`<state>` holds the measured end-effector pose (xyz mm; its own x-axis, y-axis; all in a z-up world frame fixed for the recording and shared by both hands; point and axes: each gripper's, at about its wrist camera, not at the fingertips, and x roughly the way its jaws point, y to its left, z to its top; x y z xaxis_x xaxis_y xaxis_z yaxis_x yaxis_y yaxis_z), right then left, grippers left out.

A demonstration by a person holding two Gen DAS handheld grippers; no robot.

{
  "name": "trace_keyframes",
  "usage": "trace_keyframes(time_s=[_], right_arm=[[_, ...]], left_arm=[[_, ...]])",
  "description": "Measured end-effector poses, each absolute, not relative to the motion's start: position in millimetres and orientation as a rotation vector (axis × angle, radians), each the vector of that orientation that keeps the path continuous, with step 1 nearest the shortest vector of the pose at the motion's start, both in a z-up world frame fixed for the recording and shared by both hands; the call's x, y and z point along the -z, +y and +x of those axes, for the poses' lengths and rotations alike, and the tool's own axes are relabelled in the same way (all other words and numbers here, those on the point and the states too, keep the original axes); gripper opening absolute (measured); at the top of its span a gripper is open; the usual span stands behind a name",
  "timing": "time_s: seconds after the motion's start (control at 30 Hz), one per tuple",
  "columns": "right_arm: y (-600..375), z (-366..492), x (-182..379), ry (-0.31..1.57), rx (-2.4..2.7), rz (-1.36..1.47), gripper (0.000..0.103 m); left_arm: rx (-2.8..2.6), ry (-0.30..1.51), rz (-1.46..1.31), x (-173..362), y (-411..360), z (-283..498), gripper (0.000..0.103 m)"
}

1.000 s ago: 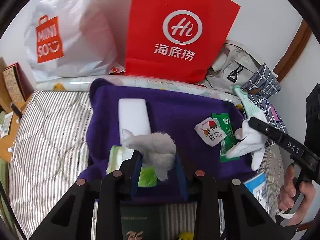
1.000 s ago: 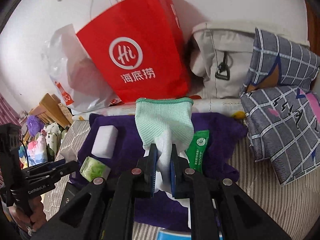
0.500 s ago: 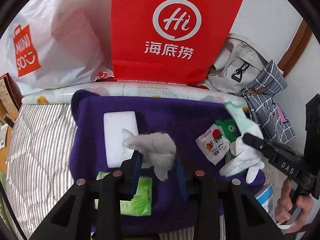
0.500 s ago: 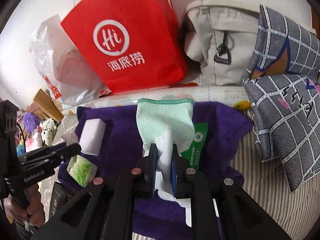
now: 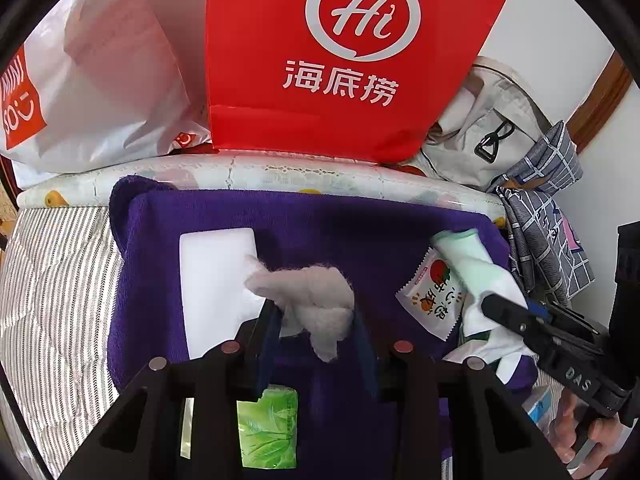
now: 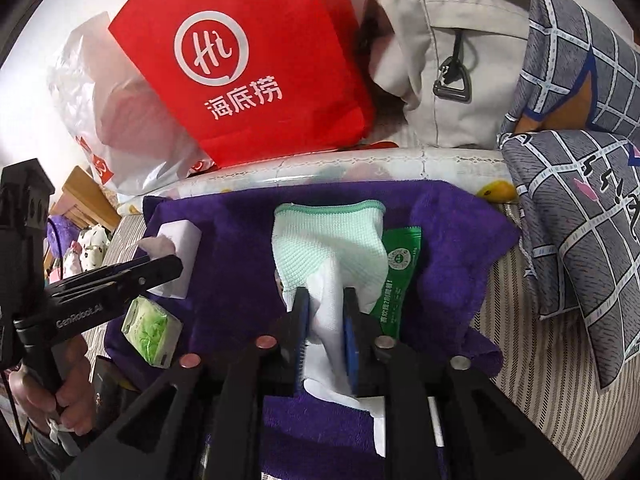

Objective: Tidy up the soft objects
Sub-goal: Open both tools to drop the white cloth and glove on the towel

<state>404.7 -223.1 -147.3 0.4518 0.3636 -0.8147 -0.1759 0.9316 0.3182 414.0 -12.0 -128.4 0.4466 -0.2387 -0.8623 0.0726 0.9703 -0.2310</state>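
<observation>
Soft objects: a grey-white fluffy tuft (image 5: 308, 300) and a mint-cuffed white glove (image 6: 332, 252), both over the purple towel (image 5: 340, 220) spread on the striped bed (image 5: 52, 280).
Left gripper (image 5: 316, 344): its jaws have just been opening; the tuft sits between the blue fingers (image 5: 268, 336), touching the one on the left of the view, with a gap showing at the other.
Tuft's place: near the middle of the towel, its tip overlapping the white sponge block (image 5: 216, 276).
Right gripper (image 6: 326, 332): its jaws have just been opening; the glove's white part still lies between the fingers (image 6: 350, 336), and I cannot tell whether they press it.
Glove's place: toward the towel's right side, cuff pointing at the far edge, lying over a green sachet (image 6: 398, 276).
Other towel items: a snack packet with a red fruit print (image 5: 436, 296) beside the glove; a green tissue pack (image 5: 268, 428) at the near edge.
Behind the bed's far edge: a red paper bag (image 5: 340, 52), a white plastic bag (image 5: 92, 76), a beige backpack (image 6: 452, 60), a grey checked pillow (image 6: 580, 216).
Person: a hand (image 6: 44, 396) grips the left gripper's handle.
</observation>
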Motion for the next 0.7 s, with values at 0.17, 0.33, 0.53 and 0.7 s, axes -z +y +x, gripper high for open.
trace_keyframes(time_s=[0.17, 0.33, 0.53, 0.7], right_arm=[[-218, 394, 136, 1.007, -0.34, 0.16, 0.067], [-218, 380, 126, 0.992, -0.331, 0.173, 0.069], [-213, 345, 108, 0.945, -0.28, 0.122, 0.069], [-205, 304, 95, 0.9, -0.276, 0.096, 0.069]], left_arm=[[0.233, 1.1, -0.184, 125, -13, 417, 0.066], [0.204, 1.07, -0.175, 109, -5, 404, 0.074], [0.185, 1.055, -0.188, 93, 11, 379, 0.074], [0.18, 1.042, -0.196, 84, 26, 343, 0.074]])
